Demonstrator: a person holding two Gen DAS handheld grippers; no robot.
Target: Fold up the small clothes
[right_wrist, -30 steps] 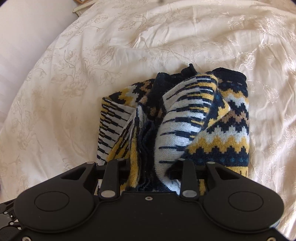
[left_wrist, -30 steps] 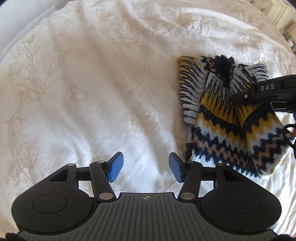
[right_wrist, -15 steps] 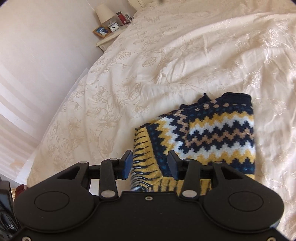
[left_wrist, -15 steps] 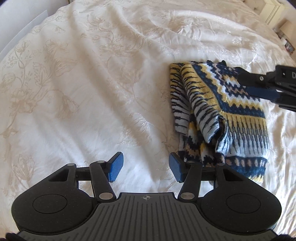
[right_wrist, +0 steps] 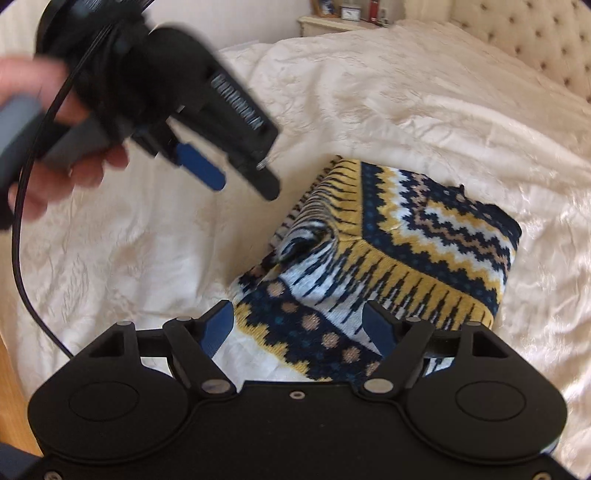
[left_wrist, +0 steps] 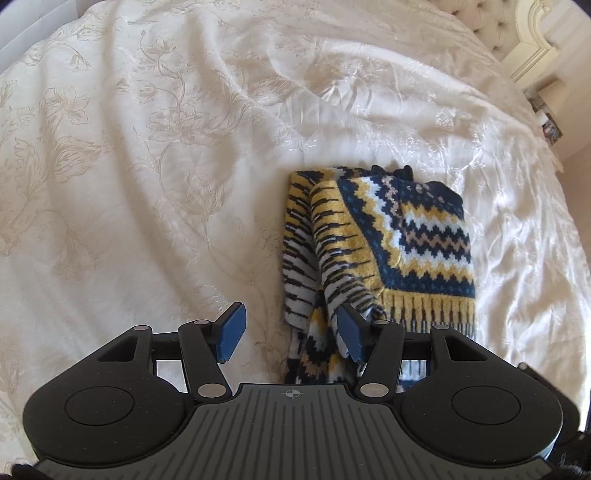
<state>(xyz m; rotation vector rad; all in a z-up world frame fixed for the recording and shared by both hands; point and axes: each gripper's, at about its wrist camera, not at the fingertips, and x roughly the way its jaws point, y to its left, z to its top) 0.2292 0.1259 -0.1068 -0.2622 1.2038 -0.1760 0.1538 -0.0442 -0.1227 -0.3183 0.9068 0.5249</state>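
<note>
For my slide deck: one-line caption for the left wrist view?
Open left tongs hover at the near edge of a folded patterned sweater on a cream bedspread.

Left gripper (left_wrist: 290,332): black body, ribbed grey deck, crosshair mark at 12 o'clock, blue pads (left_wrist: 232,332). Right gripper (right_wrist: 297,328): black, silver screws.

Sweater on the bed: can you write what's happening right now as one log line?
stage: fold laid | sweater: folded on bedspread | left gripper: open, empty | right gripper: open, empty

Cream floral bedspread (left_wrist: 155,155), tufted headboard (right_wrist: 532,40), cluttered nightstand (right_wrist: 332,24)
</note>
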